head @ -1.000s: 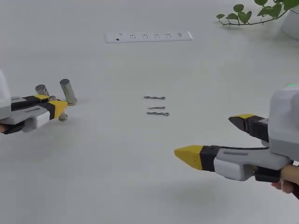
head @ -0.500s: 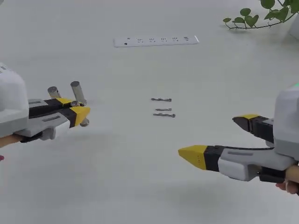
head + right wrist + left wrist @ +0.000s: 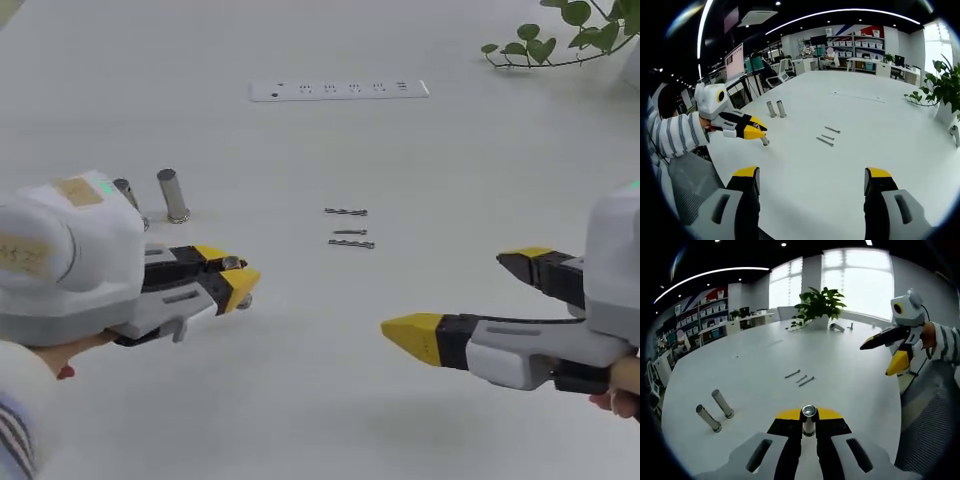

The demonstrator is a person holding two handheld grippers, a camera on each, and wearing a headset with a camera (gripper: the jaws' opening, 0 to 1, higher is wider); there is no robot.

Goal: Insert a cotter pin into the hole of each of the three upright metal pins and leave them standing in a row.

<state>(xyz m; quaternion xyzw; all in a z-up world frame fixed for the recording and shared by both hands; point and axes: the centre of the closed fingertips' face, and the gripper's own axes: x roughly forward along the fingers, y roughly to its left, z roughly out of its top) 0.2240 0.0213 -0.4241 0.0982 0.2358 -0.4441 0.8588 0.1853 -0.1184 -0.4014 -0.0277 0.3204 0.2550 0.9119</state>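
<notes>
- Grey metal: one metal pin [image 3: 808, 424] is pinched between the yellow tips of the left claw [image 3: 232, 282]. It stands about upright there, with its round top above the jaws and its lower end out below them.
- I cannot tell if this pin touches the desk [image 3: 300, 390] or hangs just over it.
- The two other pins [image 3: 172, 195] stand upright on the desk, side by side. They are behind the left claw and apart from it.
- The three cotter pins [image 3: 350, 232] lie flat and loose on the desk, one behind the other in a short column. They are near the middle, between the two claws and a little farther from the person.
- The right claw [image 3: 455, 295] is at the right side and points to the left. Its jaws are spread wide, with nothing between them.
- In the right gripper view a striped sleeve [image 3: 675, 137] shows behind the left claw.
- A white power strip [image 3: 340, 90] lies at the far side of the desk.
- A green plant [image 3: 560, 35] is at the far right corner.
</notes>
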